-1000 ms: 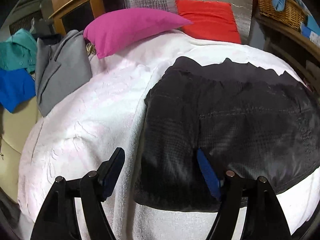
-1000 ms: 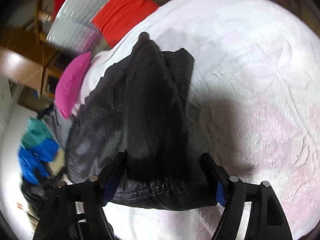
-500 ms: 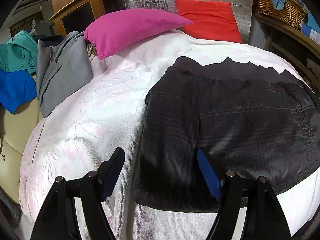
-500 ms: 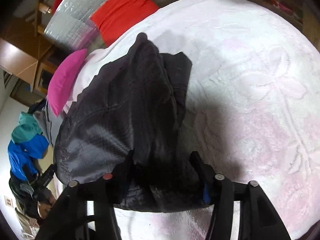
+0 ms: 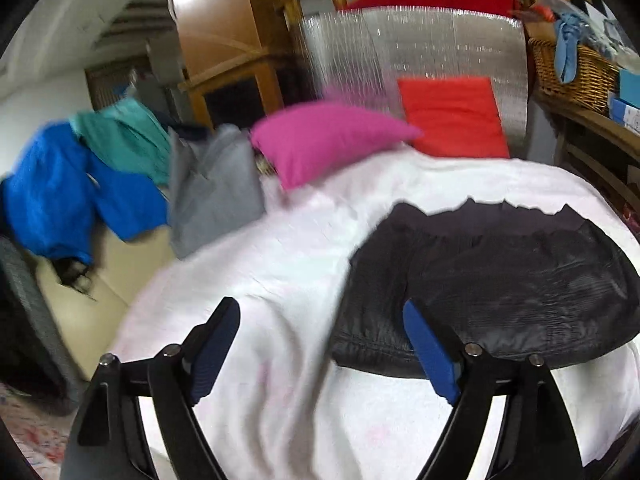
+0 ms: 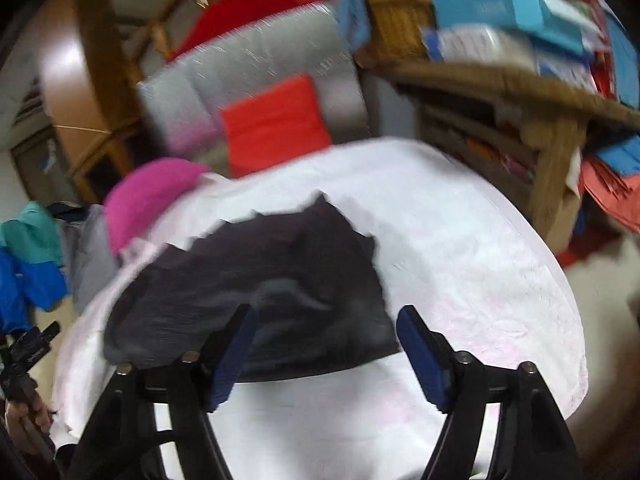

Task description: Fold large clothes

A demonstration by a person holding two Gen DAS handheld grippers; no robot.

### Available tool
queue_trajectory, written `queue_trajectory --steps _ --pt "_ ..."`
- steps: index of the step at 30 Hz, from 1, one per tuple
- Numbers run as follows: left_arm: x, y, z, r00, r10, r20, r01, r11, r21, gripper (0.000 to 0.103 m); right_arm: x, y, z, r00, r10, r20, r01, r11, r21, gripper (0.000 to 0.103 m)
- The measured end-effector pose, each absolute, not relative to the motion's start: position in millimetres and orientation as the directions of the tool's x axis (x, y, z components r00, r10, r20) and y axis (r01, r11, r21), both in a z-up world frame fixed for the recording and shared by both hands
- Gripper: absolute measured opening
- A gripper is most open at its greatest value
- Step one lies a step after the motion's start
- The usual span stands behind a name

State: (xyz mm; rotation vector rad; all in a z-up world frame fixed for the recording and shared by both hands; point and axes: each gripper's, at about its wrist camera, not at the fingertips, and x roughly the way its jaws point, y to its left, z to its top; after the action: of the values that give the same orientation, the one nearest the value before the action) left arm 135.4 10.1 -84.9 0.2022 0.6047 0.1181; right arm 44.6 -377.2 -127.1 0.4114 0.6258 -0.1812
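Black garment (image 5: 500, 280) lies on bed beyond both opening, empty jaws.

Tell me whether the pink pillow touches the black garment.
Apart. The left wrist view shows bare white cover between the pink pillow and the black garment.

The left gripper (image 5: 320, 328) points downward, its jaws opening with nothing between them. The right gripper (image 6: 326, 332) does likewise.
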Motion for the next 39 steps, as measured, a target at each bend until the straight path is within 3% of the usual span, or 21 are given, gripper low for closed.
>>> queue_trajectory --steps 3,9,24,39 --pt "100.1 -0.2 -57.0 0.852 0.216 -0.477 -0.081 0.954 0.288 0.094 24.4 -337.4 -92.6 0.856 -0.029 -0.516 0.225 0.92 0.321 0.083" --pt "39.5 -10.8 -8.3 0.907 0.189 -0.377 -0.078 0.953 0.292 0.094 -22.6 -278.0 -41.5 0.912 -0.029 -0.409 0.169 0.936 0.309 0.088" --pt "-36.8 -30.9 60.3 0.951 0.083 -0.297 -0.033 0.985 0.172 0.095 -73.3 -236.2 -11.8 0.895 -0.102 -0.433 0.23 0.94 0.253 0.088" --pt "-45.8 -40.6 61.3 0.953 0.08 -0.293 -0.03 0.985 0.171 0.095 -79.3 -245.0 -6.3 0.901 -0.121 -0.417 0.249 0.931 0.268 0.088"
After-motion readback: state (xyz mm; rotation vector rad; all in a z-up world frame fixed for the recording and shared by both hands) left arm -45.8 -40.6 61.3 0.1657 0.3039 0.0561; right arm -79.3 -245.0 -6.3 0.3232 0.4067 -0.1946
